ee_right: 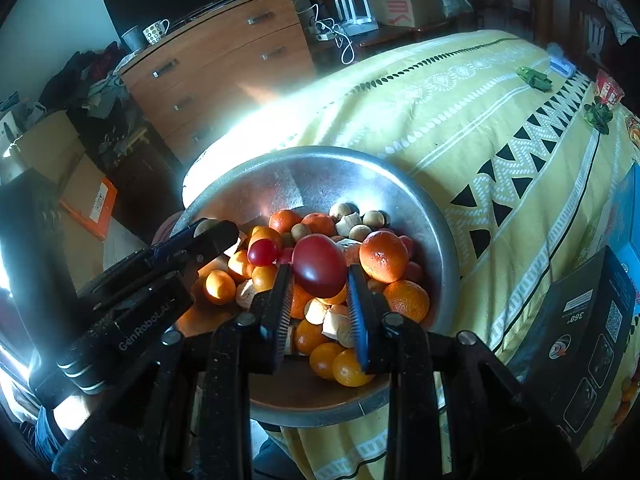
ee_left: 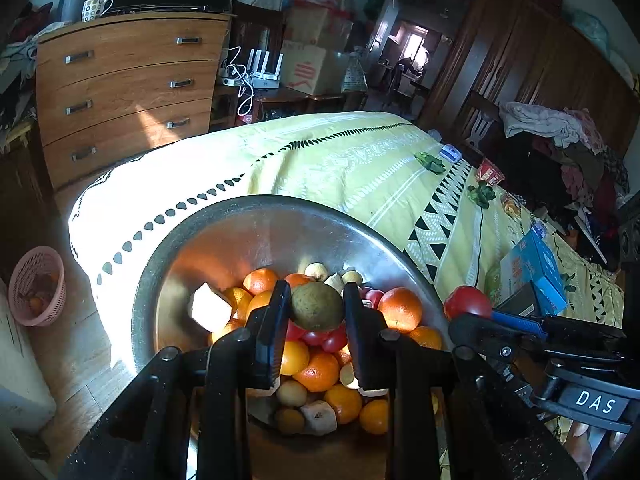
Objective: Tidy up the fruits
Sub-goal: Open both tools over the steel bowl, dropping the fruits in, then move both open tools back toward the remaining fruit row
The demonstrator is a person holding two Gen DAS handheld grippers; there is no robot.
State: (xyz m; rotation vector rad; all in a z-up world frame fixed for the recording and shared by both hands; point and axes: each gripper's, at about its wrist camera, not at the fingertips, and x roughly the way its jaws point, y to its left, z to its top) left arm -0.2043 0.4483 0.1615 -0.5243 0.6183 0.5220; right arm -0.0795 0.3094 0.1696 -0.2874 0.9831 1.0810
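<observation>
two handheld grippers hang over a metal bowl (ee_left: 256,220) heaped with fruit, which sits at the near left edge of a bed spread with a yellow patterned sheet (ee_left: 360,160). the left gripper (ee_left: 316,304) pinches a brownish-green round fruit (ee_left: 317,306) between its two fingers, above the pile. the right gripper (ee_right: 319,276) clamps a dark red tomato (ee_right: 319,266) in the same way, above the near right part of the pile; in the left wrist view that tomato shows just past the bowl's right rim. below them lie oranges (ee_right: 383,256), small yellow-orange citrus near the front, cherry tomatoes (ee_right: 262,251), pale round fruits (ee_right: 374,218) at the far side, and pale cut chunks (ee_left: 210,307). sunlight whitens the sheet's left edge. on the right side of the bed lie a blue box (ee_left: 534,264), a dark box (ee_right: 580,340) and, farther off, small green items (ee_right: 534,77). a wooden chest of drawers (ee_left: 124,92) stands beyond on the left, with a spotted mug (ee_left: 95,9) on top. a pink basket (ee_left: 38,286) sits on the floor at far left.
</observation>
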